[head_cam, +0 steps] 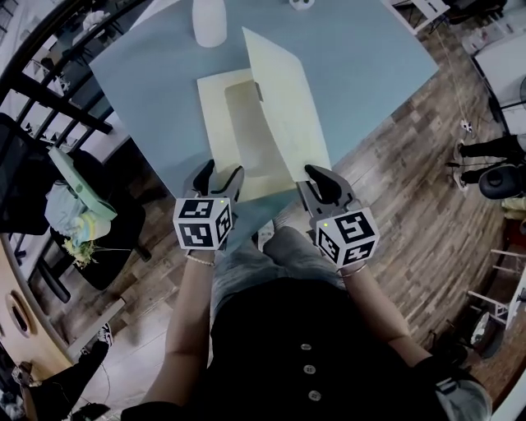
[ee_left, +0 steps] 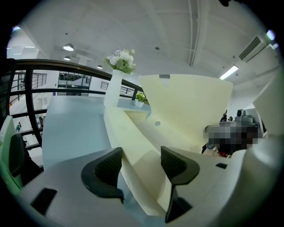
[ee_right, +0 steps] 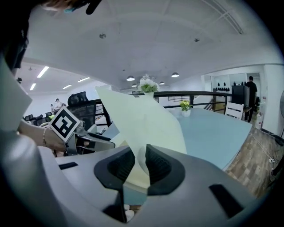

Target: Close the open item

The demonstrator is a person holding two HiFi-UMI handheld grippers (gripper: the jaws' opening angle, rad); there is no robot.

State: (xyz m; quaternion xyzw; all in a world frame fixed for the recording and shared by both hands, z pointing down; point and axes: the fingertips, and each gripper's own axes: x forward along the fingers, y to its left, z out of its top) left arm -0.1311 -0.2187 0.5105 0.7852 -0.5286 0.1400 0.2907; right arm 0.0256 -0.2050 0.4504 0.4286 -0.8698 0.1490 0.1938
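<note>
A pale yellow flat box (head_cam: 245, 131) lies open on the blue-grey table (head_cam: 370, 57). Its lid (head_cam: 283, 99) stands tilted up from the right side. My left gripper (head_cam: 220, 177) is at the base's near left corner. In the left gripper view its jaws (ee_left: 141, 166) stand wide apart astride the base's rim (ee_left: 133, 142), open. My right gripper (head_cam: 316, 182) is at the lid's near edge. In the right gripper view the thin lid (ee_right: 142, 119) runs down between the jaws (ee_right: 140, 166), with a small gap beside the pads, so it is open.
A white vase (head_cam: 209, 20) with flowers stands at the table's far edge behind the box, and a small pot (head_cam: 302, 4) lies further right. A black railing and a chair (head_cam: 82, 205) are at the left. Wooden floor lies to the right.
</note>
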